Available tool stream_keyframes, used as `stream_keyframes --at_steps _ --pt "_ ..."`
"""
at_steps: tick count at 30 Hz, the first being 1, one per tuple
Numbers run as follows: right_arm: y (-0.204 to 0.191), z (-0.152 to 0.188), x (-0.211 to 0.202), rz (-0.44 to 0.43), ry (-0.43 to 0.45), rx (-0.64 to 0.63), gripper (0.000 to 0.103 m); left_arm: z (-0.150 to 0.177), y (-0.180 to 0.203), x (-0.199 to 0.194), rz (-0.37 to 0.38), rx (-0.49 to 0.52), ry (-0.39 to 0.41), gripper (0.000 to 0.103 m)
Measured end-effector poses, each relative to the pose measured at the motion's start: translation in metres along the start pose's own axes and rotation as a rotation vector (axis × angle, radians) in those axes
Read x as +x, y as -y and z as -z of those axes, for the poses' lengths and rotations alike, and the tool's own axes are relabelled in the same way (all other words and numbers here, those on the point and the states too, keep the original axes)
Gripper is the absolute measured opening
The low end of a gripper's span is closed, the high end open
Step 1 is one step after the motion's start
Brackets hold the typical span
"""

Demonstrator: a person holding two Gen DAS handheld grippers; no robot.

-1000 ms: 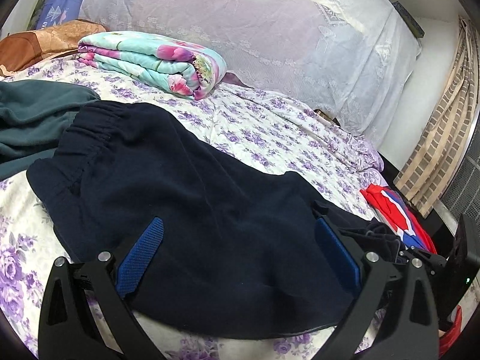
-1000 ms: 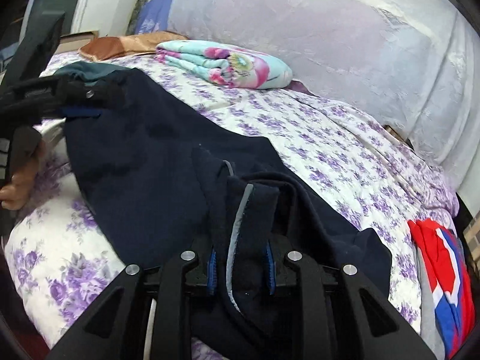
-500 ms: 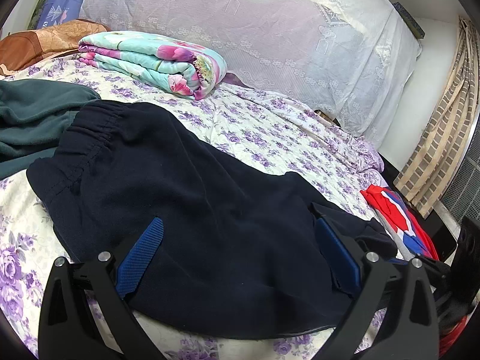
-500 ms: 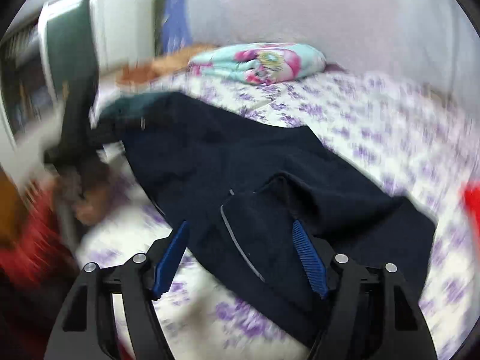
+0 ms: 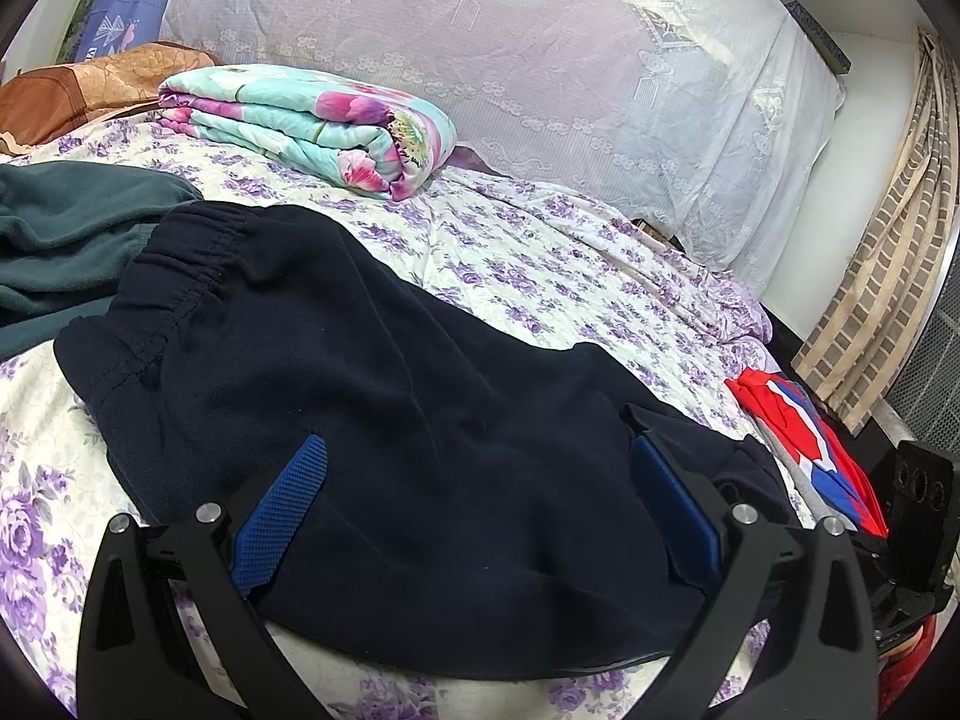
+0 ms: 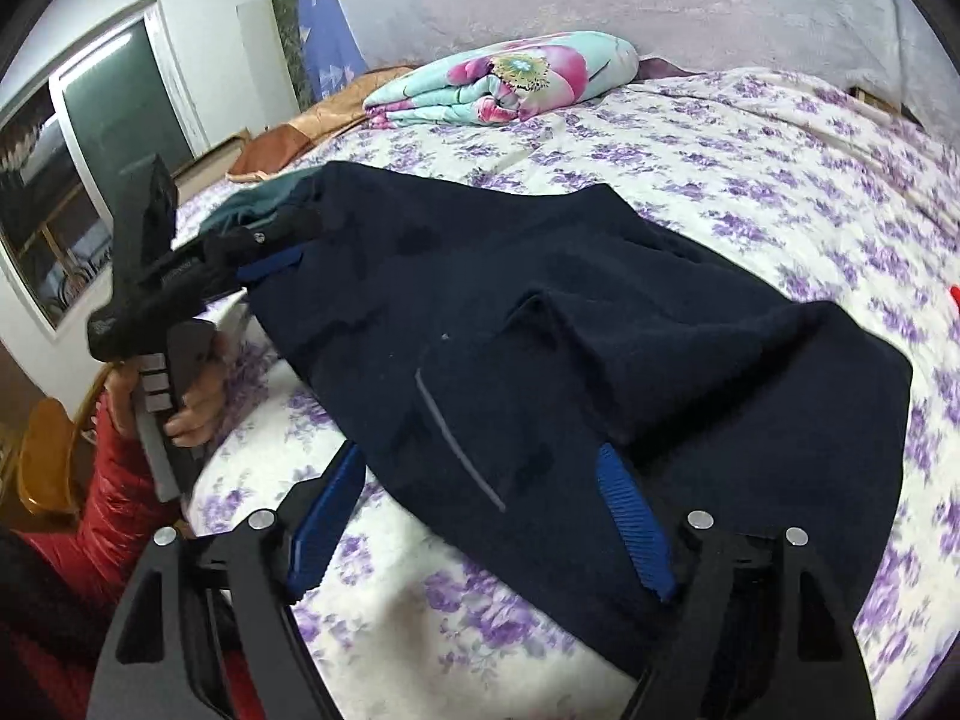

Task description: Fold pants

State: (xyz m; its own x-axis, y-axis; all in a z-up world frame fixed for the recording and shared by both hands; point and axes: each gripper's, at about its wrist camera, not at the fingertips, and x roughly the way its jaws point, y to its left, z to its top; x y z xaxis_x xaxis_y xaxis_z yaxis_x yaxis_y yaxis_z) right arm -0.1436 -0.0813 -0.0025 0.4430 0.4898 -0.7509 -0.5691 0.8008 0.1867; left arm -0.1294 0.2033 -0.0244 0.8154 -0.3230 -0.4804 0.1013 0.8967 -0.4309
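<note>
Dark navy pants lie flat on the flowered bed sheet, elastic waistband at the upper left, legs folded back over themselves. In the right wrist view the pants show a folded leg end with a grey stripe on top. My left gripper is open and empty, its blue pads low over the pants' near edge. My right gripper is open and empty, just over the folded leg end. The left gripper also shows in the right wrist view, at the waistband side.
A folded floral quilt lies at the head of the bed. A dark green garment lies left of the pants. A red and blue garment lies at the right bed edge. A lace-covered headboard and a curtain stand behind.
My right gripper opened and let go of the pants leg, which now lies folded over the pants. It pulled back and turned left. The left gripper stayed put.
</note>
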Motion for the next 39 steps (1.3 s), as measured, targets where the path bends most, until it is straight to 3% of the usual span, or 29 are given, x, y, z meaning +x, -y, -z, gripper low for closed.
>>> stream_keyframes --at_steps 3,7,9,11,13,15,17,19,21,22,24,27,29,31,33,34,37,39 --pt "0.007 -0.022 0.016 0.051 0.015 -0.008 0.082 -0.001 -0.001 0.000 0.008 -0.008 0.001 0.098" --pt "0.022 -0.076 0.060 0.120 0.042 0.008 0.082 -0.001 -0.001 0.000 0.016 -0.016 0.002 0.098" --pt "0.031 -0.095 0.084 0.116 0.004 0.037 0.082 0.000 -0.001 0.000 0.017 -0.018 0.002 0.098" --pt "0.036 -0.099 0.083 0.083 0.007 0.088 0.082 0.000 -0.001 0.000 0.016 -0.017 0.002 0.098" --pt "0.038 -0.091 0.056 0.003 0.071 0.140 0.082 0.000 -0.001 0.000 0.016 -0.018 0.002 0.098" --pt "0.034 -0.080 0.027 -0.008 0.133 0.150 0.083 0.000 0.000 0.000 0.018 -0.018 0.002 0.098" --pt "0.028 -0.067 0.005 -0.009 0.162 0.129 0.090 0.000 0.001 0.000 0.018 -0.019 0.002 0.098" --pt "0.020 -0.051 0.003 0.017 0.122 0.090 0.092 0.000 0.001 0.000 0.020 -0.020 0.002 0.098" --pt "0.009 -0.024 0.038 0.009 -0.073 0.022 0.095 0.001 0.001 0.000 0.021 -0.021 0.002 0.098" --pt "0.001 -0.011 0.048 0.040 -0.093 -0.036 0.096 0.001 0.002 0.000 0.019 -0.020 0.001 0.098" --pt "-0.012 -0.004 0.041 0.110 -0.032 -0.116 0.096 0.002 0.003 0.000 0.013 -0.014 -0.003 0.098" --pt "-0.014 -0.009 0.003 0.069 0.121 -0.081 0.096 0.003 0.001 -0.005 0.018 -0.017 -0.016 0.098" --pt "-0.017 -0.008 -0.018 0.099 0.192 -0.125 0.099 0.004 -0.005 -0.017 0.032 -0.034 -0.034 0.098" --pt "-0.012 -0.005 -0.016 0.170 0.148 -0.174 0.100 0.004 -0.016 -0.037 0.020 -0.060 -0.045 0.098" --pt "0.002 0.005 0.019 0.221 -0.039 -0.202 0.100 0.003 -0.030 -0.056 -0.044 -0.091 -0.038 0.098" --pt "0.010 0.011 0.031 0.197 -0.073 -0.186 0.100 0.001 -0.038 -0.062 -0.068 -0.117 -0.044 0.098" --pt "0.028 0.009 0.013 0.099 0.028 -0.107 0.100 -0.001 -0.070 -0.064 -0.060 -0.259 -0.098 0.098" --pt "0.037 0.009 -0.001 0.093 0.107 -0.060 0.100 -0.002 -0.084 -0.052 -0.025 -0.336 -0.138 0.098"
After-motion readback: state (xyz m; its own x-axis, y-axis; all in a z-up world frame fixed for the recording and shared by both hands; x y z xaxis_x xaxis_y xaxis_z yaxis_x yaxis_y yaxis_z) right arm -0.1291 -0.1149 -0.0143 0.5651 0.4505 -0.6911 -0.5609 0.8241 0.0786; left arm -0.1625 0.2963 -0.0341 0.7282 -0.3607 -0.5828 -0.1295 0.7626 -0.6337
